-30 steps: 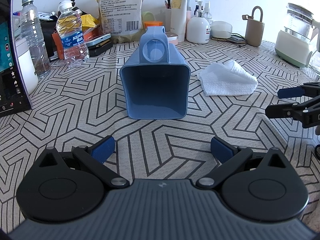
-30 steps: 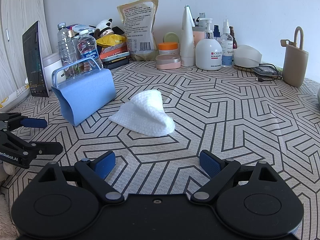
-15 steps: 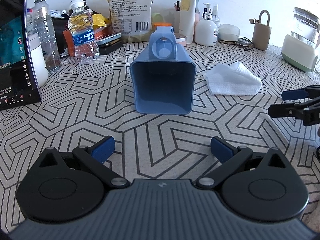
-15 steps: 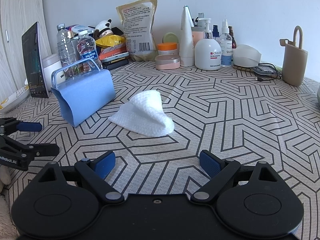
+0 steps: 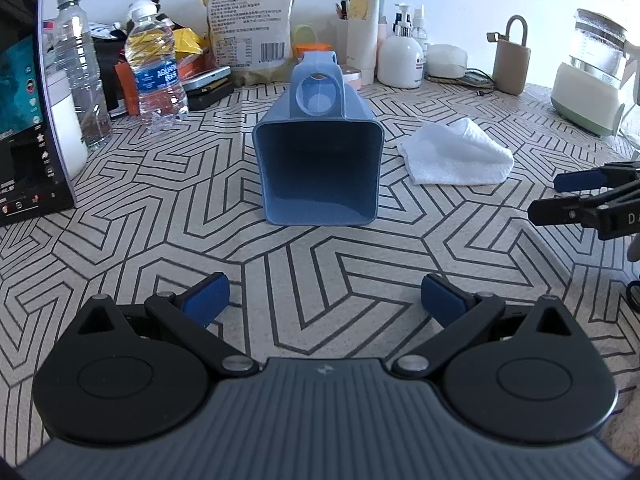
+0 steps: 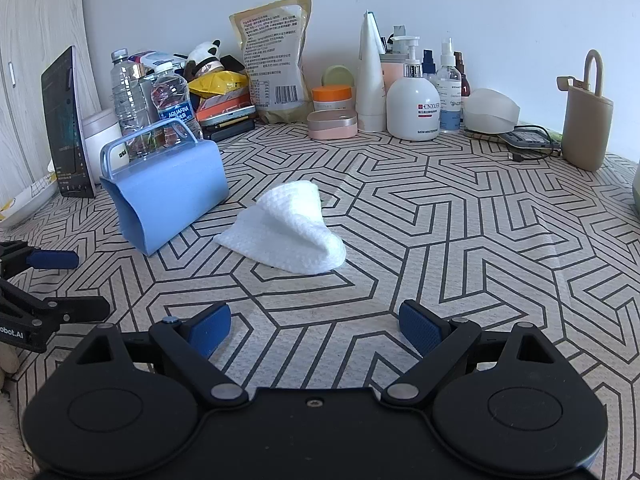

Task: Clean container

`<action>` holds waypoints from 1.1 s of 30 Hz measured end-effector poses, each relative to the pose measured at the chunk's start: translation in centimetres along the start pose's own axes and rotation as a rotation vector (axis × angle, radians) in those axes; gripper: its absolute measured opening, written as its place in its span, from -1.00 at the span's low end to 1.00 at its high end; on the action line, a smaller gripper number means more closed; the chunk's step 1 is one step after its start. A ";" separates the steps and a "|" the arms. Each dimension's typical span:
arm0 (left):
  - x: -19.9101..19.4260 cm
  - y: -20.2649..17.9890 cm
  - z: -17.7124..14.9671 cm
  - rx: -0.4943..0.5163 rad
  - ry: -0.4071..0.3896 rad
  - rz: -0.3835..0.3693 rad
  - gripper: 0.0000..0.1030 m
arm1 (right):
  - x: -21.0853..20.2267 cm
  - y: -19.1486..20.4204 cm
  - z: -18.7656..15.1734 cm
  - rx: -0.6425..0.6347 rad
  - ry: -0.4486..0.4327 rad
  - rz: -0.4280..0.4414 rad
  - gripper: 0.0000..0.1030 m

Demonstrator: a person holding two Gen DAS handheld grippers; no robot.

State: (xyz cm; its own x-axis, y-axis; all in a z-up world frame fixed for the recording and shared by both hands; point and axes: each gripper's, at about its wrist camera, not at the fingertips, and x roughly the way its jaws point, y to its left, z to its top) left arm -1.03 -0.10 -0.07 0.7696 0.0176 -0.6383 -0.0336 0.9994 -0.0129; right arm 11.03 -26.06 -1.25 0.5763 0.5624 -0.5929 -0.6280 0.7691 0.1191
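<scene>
A blue plastic container point(image 5: 318, 172) lies on its side on the patterned table, its open mouth facing my left gripper point(image 5: 325, 299). That gripper is open, empty, and a short way in front of the mouth. In the right wrist view the container point(image 6: 168, 192) shows its side and handle at left. A crumpled white cloth point(image 6: 286, 230) lies to its right, ahead of my open, empty right gripper point(image 6: 315, 330). The cloth point(image 5: 456, 154) also shows in the left wrist view, with the right gripper point(image 5: 560, 196) at the right edge.
Water bottles point(image 5: 154, 72), a food bag point(image 5: 250, 20), lotion and spray bottles point(image 6: 412, 104), jars and a beige case point(image 6: 586, 120) line the back wall. A dark screen point(image 5: 24, 120) stands at left, a kettle point(image 5: 592, 80) at far right. Patterned tabletop point(image 6: 460, 220) spreads between.
My left gripper has pulled back a little from the container, which looks smaller now. The right gripper has barely moved. Both stay open.
</scene>
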 end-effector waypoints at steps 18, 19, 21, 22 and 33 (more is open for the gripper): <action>0.8 0.3 1.0 0.029 0.033 -0.032 1.00 | -0.1 -0.2 0.0 -0.001 0.001 0.007 0.87; 0.8 0.3 1.0 0.027 0.030 -0.032 1.00 | 0.0 -0.2 0.0 -0.004 0.003 0.009 0.89; 0.7 0.4 1.0 0.023 0.017 -0.038 1.00 | 0.1 -0.1 0.0 -0.009 0.009 0.016 0.93; 0.5 0.4 1.1 0.024 0.001 -0.038 1.00 | 0.1 0.0 0.1 -0.013 0.012 0.018 0.95; -1.6 0.7 2.1 0.057 -0.123 -0.064 1.00 | -0.8 -0.1 1.1 -0.029 -0.081 0.073 0.89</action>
State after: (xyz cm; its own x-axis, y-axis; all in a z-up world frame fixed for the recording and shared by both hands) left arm -0.93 0.64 2.59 0.8413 -0.0463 -0.5386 0.0521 0.9986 -0.0045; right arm 11.21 -26.24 0.04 0.5682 0.6401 -0.5171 -0.6839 0.7168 0.1358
